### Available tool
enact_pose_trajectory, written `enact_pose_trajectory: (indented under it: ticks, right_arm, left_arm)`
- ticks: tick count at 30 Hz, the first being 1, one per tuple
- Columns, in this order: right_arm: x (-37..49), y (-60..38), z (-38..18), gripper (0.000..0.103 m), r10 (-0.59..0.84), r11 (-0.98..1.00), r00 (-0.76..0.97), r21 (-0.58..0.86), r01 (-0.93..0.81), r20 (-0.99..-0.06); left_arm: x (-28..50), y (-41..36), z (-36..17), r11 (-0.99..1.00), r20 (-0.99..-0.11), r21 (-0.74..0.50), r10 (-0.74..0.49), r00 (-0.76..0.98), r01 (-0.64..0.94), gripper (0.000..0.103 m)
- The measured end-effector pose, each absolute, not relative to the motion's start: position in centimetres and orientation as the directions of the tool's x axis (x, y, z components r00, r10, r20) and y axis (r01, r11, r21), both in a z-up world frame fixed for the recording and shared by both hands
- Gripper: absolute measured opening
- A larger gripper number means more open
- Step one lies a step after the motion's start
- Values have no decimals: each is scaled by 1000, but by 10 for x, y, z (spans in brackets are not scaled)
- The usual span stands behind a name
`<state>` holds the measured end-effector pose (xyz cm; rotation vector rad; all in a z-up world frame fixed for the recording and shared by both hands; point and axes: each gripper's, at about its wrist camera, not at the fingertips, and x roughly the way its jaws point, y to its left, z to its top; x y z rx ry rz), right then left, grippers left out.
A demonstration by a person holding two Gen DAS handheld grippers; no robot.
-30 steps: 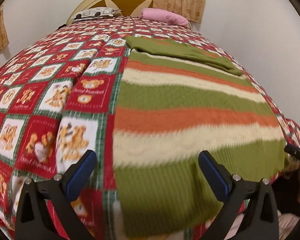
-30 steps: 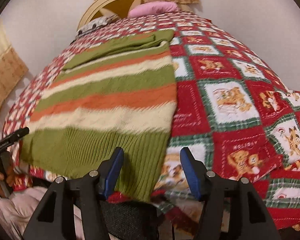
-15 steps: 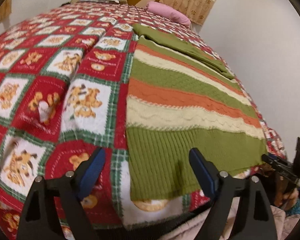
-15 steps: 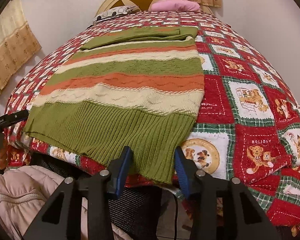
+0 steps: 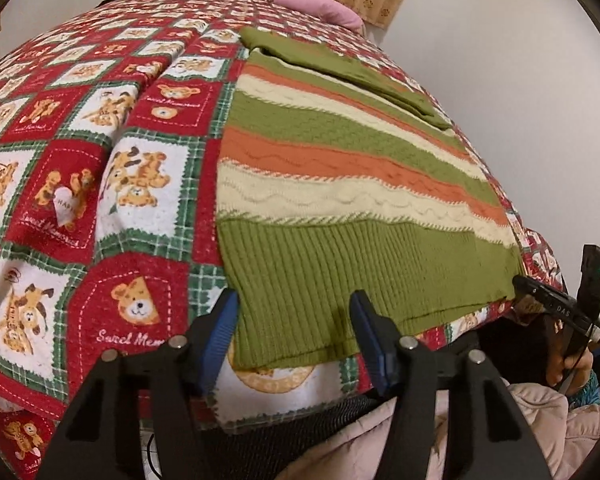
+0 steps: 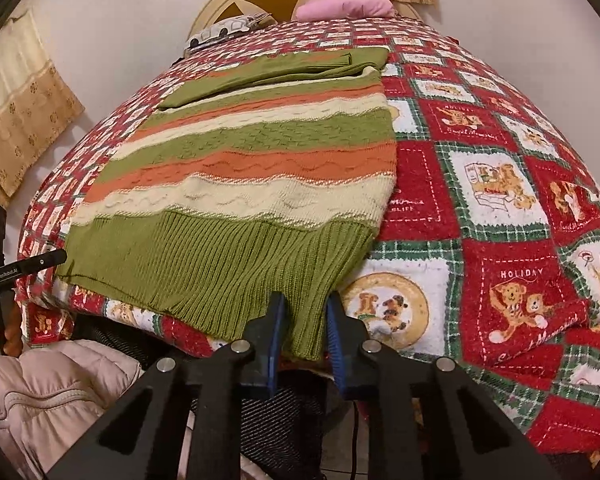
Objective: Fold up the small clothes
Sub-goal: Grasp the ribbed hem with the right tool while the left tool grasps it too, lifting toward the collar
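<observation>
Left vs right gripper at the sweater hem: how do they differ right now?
The left gripper is open wide; the right gripper has narrowed around the fabric, not fully shut. The left straddles the sweater at its left hem corner, the right at the right hem corner. Left fingers sit clear of the knit; right fingers press against it. Both have blue pads.

1. The left gripper points forward, level, its two blue-padded fingers spread wide apart.
2. The right gripper also points forward, its blue pads drawn near each other with a narrow gap between them.
3. The right wrist view shows the left hand wrapped around its black handle at the far left.
4. The left wrist view shows the right hand gripping its handle at the far right.
</observation>
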<state>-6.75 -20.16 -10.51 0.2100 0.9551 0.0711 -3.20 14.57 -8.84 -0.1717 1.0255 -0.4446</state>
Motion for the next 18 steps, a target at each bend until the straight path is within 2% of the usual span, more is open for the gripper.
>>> enact_pose_trajectory:
  ticks: [6,11,14,15,16,18]
  right_arm:
    - [-69,-203,-106,22,173,970,577,238,38,-798]
    - [-70,-200,-106,22,170,974,576,226,27,-800]
    - [-71,-197,-107,22,155,980,577,198,13,-802]
    - [-71,-194,-106,20,140,985,576,174,4,-805]
    - [-71,-193,-106,15,127,988,575,157,2,-808]
    - [-71,-194,-106,13,130,987,574,163,6,-808]
  left_arm:
    - [-30,151,-89,887,-778,-377,-459,430,265,61]
    - [-31,148,-89,894,-782,-357,-444,438,270,58]
    - [-31,143,-88,907,-792,-314,-413,450,279,47]
    - [-31,143,-88,909,-794,-308,-408,450,280,34]
    - [-32,141,-89,910,-798,-307,-406,445,279,17]
    - [-32,140,-90,907,-800,-310,-411,437,285,14]
